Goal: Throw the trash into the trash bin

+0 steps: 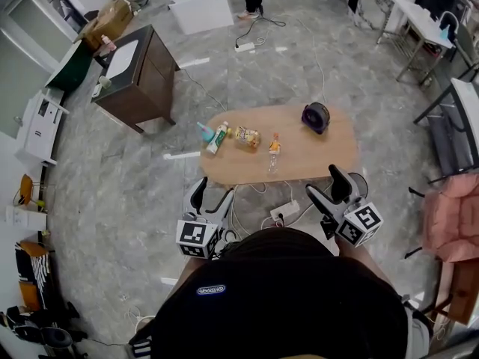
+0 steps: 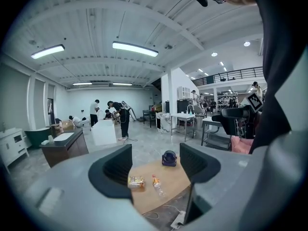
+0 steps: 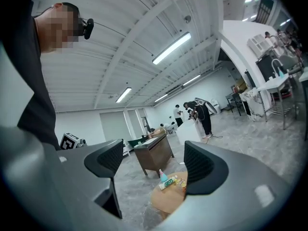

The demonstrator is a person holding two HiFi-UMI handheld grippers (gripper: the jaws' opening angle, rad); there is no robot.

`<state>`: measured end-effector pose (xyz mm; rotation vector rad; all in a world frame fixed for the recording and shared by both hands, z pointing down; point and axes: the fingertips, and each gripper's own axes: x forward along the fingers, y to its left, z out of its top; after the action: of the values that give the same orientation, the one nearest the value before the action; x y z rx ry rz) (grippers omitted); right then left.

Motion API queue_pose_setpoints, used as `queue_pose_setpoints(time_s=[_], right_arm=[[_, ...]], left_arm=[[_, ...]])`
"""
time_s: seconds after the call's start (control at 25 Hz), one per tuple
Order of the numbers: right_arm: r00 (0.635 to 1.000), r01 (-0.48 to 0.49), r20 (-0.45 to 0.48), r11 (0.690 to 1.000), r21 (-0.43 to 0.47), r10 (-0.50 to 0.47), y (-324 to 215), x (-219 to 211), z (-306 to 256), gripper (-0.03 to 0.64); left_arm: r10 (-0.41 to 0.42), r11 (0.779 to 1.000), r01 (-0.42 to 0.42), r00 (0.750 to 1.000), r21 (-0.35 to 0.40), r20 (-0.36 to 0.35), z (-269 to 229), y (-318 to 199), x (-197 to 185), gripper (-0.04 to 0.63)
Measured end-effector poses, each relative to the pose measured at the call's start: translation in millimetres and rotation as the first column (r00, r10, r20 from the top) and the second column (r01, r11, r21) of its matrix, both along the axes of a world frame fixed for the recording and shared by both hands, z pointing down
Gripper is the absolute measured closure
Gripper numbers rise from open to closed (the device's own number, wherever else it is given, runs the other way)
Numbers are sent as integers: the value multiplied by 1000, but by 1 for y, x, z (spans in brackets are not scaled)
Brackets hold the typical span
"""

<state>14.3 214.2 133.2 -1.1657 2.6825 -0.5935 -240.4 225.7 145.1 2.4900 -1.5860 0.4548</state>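
On the oval wooden table lie a teal bottle, a white and green tube, a yellow snack packet and a small plastic bottle. A small dark purple trash bin rests on the table's far right end. My left gripper and right gripper hover open and empty short of the near table edge. The left gripper view frames the snack packet, plastic bottle and bin between its jaws. The right gripper view shows the teal bottle and tube.
A white power strip and cables lie on the floor under the near table edge. A dark wooden cabinet stands far left, a white box behind it. A pink chair is at right. People stand at the back.
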Motion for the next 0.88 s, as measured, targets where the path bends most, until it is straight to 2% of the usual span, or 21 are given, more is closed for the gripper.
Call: queue_pose_setpoints(time_s=[0.12,0.24,0.56,0.88], right_arm=[[1000,-2,26,1000,2,2,-3,8,-4,213],[1000,9,10,1000,-9,-9,-4,15,-1,213],[998,-7,65,1000,-20,9,-5,36,-7,213],[997,38,62,999,-23,-36,-8,19,3,213]], left_arm=[[-6,1000,6,1000,-5,-8,3,-4,6,273],[-8,1000,8,1000,0,-1,-2,-10,13,273],[37,999,-37,999,-4,1,1,-13,42,273],[22,1000,-22,1000,-22,-2,7,-14,37,273]])
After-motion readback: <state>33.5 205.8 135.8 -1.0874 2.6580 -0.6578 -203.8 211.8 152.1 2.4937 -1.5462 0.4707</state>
